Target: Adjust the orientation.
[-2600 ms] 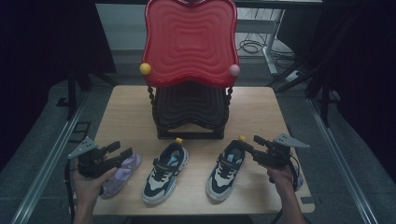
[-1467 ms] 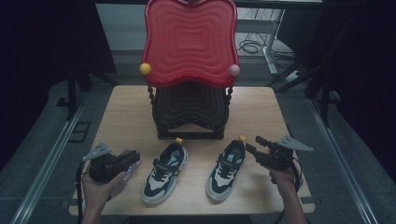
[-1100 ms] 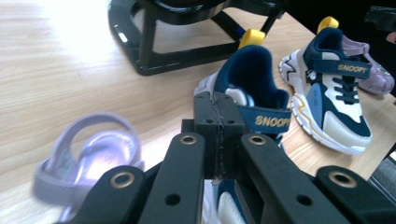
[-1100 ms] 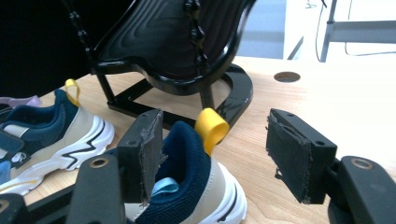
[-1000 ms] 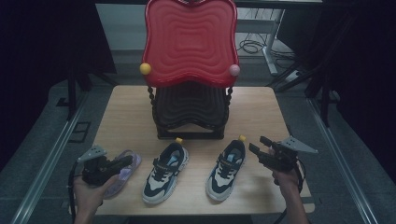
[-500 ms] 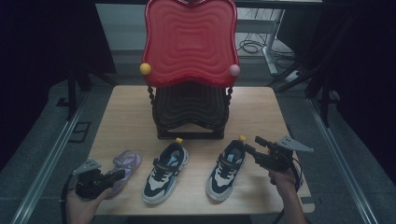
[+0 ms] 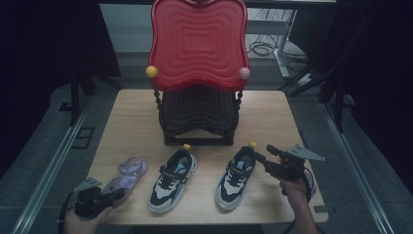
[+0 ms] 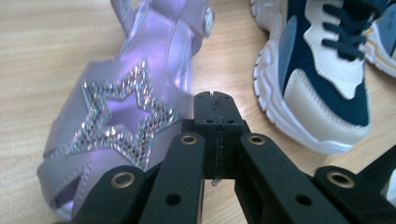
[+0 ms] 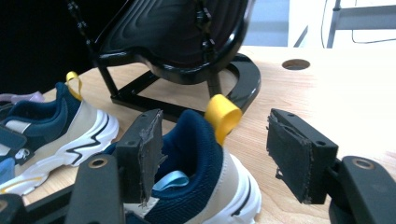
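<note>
No words, brand names, numbers or signs can be read on anything here.

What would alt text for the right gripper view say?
Open tongs straddle the heel of a navy and white sneaker with a yellow pull loop. Its twin lies left, a black stand behind, on a wooden table.

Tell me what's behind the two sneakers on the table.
Behind the two sneakers stands a black stand carrying a wavy red panel, with a yellow ball and a pink ball at its sides. The panel hides the table's far middle edge.
</note>
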Demonstrator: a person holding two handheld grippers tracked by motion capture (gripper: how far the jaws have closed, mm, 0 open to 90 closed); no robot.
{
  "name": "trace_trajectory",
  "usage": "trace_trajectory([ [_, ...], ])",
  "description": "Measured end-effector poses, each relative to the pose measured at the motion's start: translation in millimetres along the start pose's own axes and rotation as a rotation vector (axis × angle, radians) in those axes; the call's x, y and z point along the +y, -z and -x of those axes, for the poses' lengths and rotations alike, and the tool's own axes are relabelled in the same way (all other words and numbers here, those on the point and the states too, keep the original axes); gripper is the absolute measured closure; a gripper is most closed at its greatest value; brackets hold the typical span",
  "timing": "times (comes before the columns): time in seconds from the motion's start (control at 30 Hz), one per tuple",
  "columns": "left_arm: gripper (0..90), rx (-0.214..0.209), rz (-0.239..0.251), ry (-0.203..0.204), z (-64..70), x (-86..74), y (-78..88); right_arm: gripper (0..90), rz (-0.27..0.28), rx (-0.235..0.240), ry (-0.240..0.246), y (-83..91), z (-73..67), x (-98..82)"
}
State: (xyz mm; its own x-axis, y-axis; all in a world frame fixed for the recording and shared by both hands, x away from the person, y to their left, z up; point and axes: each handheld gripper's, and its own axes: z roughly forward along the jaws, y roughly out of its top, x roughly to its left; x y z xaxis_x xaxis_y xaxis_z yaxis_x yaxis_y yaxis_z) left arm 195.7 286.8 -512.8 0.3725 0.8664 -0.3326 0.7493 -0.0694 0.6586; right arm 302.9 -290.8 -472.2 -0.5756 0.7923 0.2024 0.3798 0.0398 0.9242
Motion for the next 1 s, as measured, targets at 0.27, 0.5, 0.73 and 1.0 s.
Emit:
trace_trajectory([
  [0.27,89.9,0.036,-0.053,-0.005,1.2,-11.3,-3.9,36.3,0.008,-0.014,-0.028,2.3,3.9,-1.4],
  [0.5,89.9,0.059,-0.064,-0.002,6.3,-19.8,-2.7,36.3,0.022,0.022,-0.077,2.5,8.6,-4.1],
  [0.73,89.9,0.082,-0.067,-0.013,3.9,-16.8,-2.2,36.3,0.037,0.014,-0.095,5.0,11.2,-4.6],
  [1.0,89.9,0.133,-0.099,-0.044,8.7,-16.3,-1.9,36.3,0.028,0.009,-0.085,4.3,10.7,-5.3],
])
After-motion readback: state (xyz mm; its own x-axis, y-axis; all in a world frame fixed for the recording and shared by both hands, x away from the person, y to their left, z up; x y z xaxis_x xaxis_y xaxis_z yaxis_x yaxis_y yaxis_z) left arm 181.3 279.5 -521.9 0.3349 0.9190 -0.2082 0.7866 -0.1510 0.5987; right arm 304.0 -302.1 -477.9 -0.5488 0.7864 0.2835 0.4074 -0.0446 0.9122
